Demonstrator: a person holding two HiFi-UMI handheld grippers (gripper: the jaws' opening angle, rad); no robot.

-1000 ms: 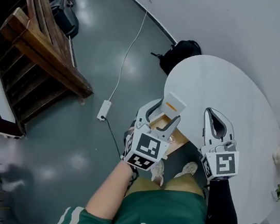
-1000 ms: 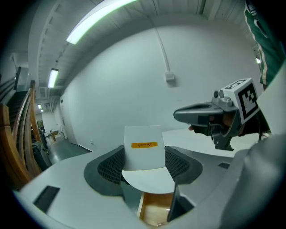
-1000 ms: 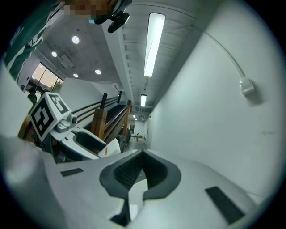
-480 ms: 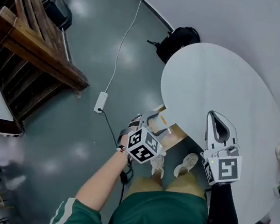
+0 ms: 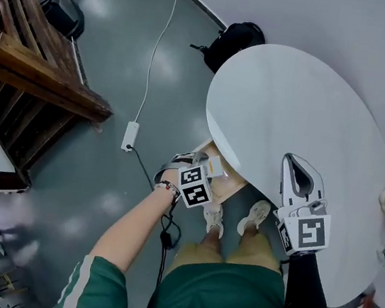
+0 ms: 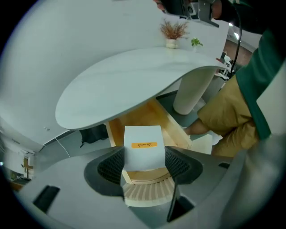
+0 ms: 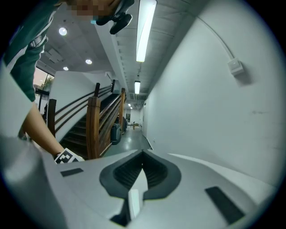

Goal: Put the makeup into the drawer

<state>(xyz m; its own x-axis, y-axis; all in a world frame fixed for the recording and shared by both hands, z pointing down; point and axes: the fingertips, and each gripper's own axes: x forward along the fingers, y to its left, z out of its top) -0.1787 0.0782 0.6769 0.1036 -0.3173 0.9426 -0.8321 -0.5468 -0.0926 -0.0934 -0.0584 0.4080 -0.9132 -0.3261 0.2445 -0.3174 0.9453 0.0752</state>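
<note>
The left gripper [image 6: 144,164] clamps a white makeup box [image 6: 142,146] with an orange label between its pads, low in the centre of its view. Directly beyond the box lies the open wooden drawer [image 6: 117,132], under the round white table [image 6: 134,76]. At the head view's right, the right gripper [image 5: 295,165] hangs closed and empty over the tabletop.

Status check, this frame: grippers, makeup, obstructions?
Left gripper shut on white box with orange label, above open wooden drawer. Right gripper shut, empty. White oval tabletop overhangs drawer's back; drop path looks clear.
</note>
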